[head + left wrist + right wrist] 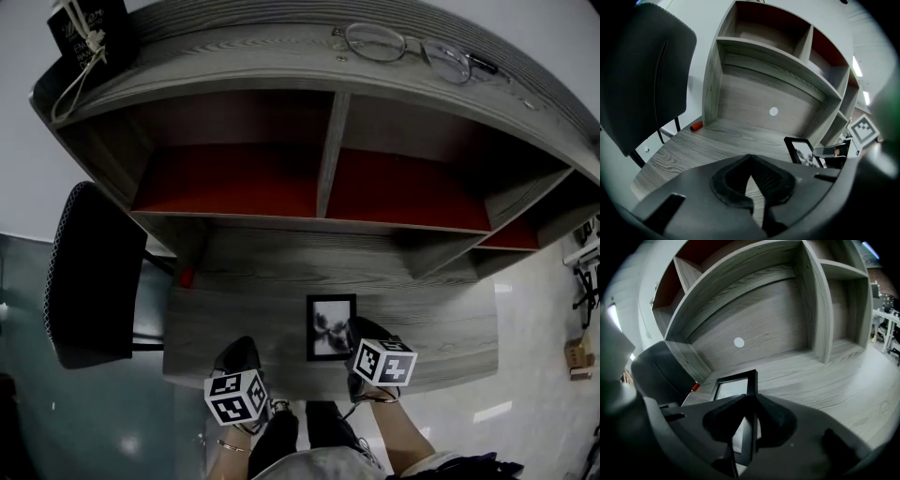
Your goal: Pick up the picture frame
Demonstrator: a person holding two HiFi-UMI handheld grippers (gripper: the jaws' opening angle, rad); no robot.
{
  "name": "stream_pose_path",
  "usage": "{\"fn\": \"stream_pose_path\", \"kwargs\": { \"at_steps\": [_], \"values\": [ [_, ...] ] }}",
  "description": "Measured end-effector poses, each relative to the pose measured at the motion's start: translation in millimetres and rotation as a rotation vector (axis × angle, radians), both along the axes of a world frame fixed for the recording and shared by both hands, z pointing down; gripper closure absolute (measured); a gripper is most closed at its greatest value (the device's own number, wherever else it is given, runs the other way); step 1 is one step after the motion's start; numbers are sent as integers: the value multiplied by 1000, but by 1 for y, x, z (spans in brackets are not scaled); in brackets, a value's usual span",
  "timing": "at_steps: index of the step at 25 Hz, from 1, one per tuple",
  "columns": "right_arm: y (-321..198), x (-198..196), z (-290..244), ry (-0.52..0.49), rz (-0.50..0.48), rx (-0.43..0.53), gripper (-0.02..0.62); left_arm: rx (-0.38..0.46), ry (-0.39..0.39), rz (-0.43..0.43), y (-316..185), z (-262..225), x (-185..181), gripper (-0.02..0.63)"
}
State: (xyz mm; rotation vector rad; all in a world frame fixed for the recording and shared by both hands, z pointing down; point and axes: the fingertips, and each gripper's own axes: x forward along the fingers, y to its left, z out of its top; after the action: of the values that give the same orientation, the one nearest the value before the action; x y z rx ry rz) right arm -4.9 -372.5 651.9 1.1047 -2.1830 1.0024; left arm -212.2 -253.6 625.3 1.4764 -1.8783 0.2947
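**Right tongs clamp the picture frame; left tongs closed on nothing**

A grey wooden desk (450,319) fills most of the head view. Its shelf unit (328,159), with red back panels, spreads across the upper half. A black mesh chair (89,272) stands at the left edge, just beside the desk.

At the bottom centre the two tongs reach in over the desk's near edge. The left gripper (246,342) sits lower left of the frame, and in its own view its jaws meet at the tips with only the desk top showing past them. The right gripper (751,399) has its jaws pressed on the right border of the picture frame (331,327).

The frame is black-edged and holds a dark-and-white print. It lies low in the middle of the picture, over the desk's front part. I cannot tell whether its far edge touches the wood.

On top of the shelf unit, a black box (89,33) with a pale cord sits at the upper left, and a pair of glasses (405,45) at the upper right. A small red object (187,277) lies at the desk's left side.
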Motion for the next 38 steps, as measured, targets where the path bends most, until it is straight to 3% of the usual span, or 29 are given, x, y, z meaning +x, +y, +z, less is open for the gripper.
{"fn": "stream_pose_path", "kwargs": {
  "at_steps": [15, 30, 38],
  "values": [
    [6, 20, -88, -48, 115, 152, 509, 150, 10, 107, -16, -65, 24, 594],
    [16, 38, -183, -156, 286, 356, 509, 303, -60, 273, -30, -140, 28, 594],
    [34, 47, -223, -152, 343, 447, 509, 350, -72, 330, -30, -166, 26, 594]
  ]
}}
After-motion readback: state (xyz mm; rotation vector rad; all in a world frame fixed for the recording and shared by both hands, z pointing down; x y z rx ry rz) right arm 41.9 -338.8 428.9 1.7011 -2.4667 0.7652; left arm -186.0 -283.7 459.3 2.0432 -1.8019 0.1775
